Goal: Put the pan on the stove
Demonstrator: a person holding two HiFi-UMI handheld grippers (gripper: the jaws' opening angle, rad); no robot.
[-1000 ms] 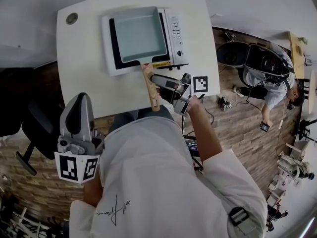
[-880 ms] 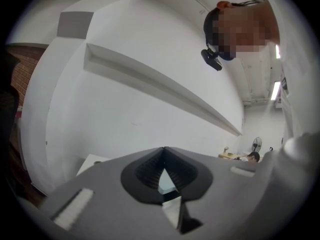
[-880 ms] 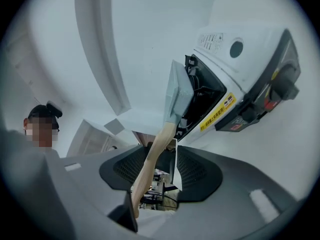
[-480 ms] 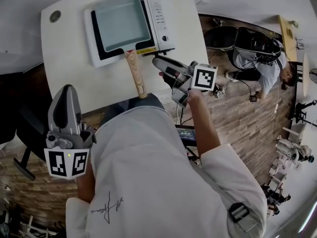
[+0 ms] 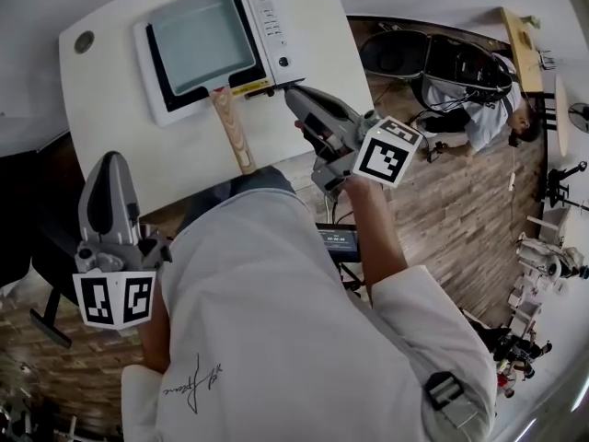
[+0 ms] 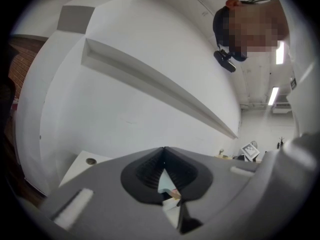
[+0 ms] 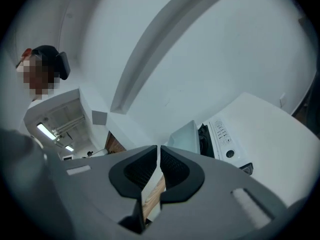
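The square pale-blue pan (image 5: 201, 37) sits on the black top of the white stove (image 5: 273, 28), its wooden handle (image 5: 232, 132) pointing toward me over the white table (image 5: 120, 127). My right gripper (image 5: 293, 92) hovers just right of the handle, apart from it. Its jaws are closing to a thin slit with nothing between them. In the right gripper view, the right gripper (image 7: 158, 149) looks toward the pan (image 7: 184, 136) and the stove (image 7: 223, 141). My left gripper (image 5: 109, 157) hangs off the table's near left edge, shut and empty. Its tips touch in the left gripper view (image 6: 164, 149).
A round cable hole (image 5: 84, 41) marks the table's far left corner. A black chair (image 5: 41, 247) stands at the left. On the wooden floor at the right, a person (image 5: 479, 109) crouches beside dark bags (image 5: 396, 53).
My right gripper has drawn back from the pan handle, risen to the right, and its jaws have gone from wide to nearly closed. The pan stays on the stove.
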